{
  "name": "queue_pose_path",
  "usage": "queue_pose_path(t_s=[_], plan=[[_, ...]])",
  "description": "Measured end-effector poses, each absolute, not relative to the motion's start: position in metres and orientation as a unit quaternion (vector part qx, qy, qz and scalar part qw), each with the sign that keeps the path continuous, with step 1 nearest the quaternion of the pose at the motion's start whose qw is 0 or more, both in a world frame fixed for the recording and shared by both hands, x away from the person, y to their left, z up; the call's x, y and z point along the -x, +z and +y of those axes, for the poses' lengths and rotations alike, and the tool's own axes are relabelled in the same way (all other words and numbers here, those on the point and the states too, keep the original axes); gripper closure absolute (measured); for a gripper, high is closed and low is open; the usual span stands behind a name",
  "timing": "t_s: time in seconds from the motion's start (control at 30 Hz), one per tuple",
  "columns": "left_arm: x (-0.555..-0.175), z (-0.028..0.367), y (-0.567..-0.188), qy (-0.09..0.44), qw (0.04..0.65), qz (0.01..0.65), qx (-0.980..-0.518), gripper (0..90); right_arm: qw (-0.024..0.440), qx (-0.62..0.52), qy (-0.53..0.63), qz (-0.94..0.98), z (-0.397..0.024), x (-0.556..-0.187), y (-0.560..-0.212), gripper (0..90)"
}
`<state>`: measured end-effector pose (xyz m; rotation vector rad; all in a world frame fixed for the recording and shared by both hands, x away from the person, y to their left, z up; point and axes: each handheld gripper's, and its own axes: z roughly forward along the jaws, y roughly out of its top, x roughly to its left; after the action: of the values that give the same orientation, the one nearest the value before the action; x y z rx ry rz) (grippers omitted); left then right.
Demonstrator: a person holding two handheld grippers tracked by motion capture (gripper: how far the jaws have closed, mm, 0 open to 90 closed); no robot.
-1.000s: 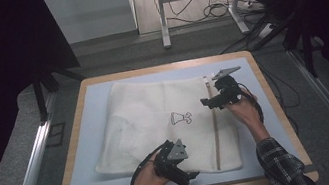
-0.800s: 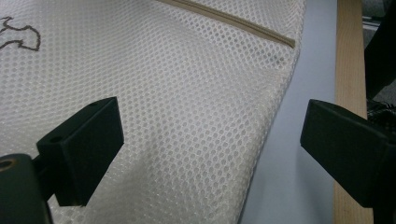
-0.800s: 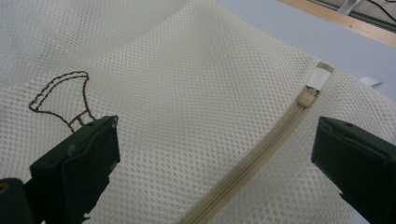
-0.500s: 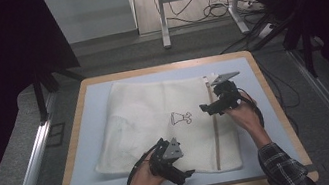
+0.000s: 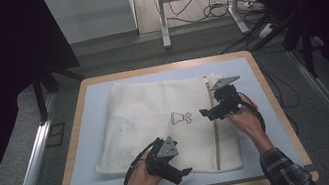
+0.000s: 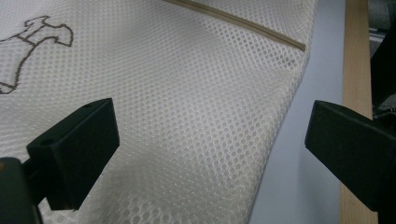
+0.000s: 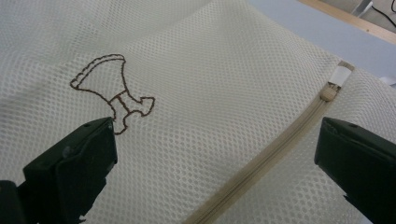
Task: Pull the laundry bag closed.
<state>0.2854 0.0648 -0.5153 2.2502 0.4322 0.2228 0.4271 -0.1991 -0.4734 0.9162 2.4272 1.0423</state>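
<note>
Pale blue matting covers the wooden-edged table (image 5: 83, 136), and on it the large cream mesh laundry bag (image 5: 157, 119) lies flat, a little turned, near the middle. Along its right part runs a beige zipper (image 5: 216, 129), and a small brown embroidered figure (image 5: 181, 118) sits left of it.

Both tools are wide open and hold nothing. The left gripper (image 5: 178, 173) hangs over the near edge of the bag, and the right gripper (image 5: 209, 113) is above the zipper line, close to the figure. The step in hand seems to be the approach for opening the bag. Next, the right gripper probably must go to the zipper's far end and close on the slider, while the left one pins the mesh.

The right gripper view shows the slider with its white tab (image 7: 337, 79), which the high view makes too small to read. The left gripper view shows the bag's corner (image 6: 306, 46) beside the wooden rim.
</note>
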Motion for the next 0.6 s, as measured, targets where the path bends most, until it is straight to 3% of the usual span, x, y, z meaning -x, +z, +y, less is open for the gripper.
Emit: queue_pose_path(t_s=[0.3,0.6], plan=[[-0.288,0.078,-0.51,0.083,0.438,0.189,-0.875,1.7,0.185,-0.312,0.377,0.852,-0.2,-0.412,-0.465,0.0],[-0.288,0.086,-0.51,0.107,0.413,0.193,-0.884,1.6,0.2,-0.303,0.374,0.853,-0.2,-0.397,-0.465,0.0]])
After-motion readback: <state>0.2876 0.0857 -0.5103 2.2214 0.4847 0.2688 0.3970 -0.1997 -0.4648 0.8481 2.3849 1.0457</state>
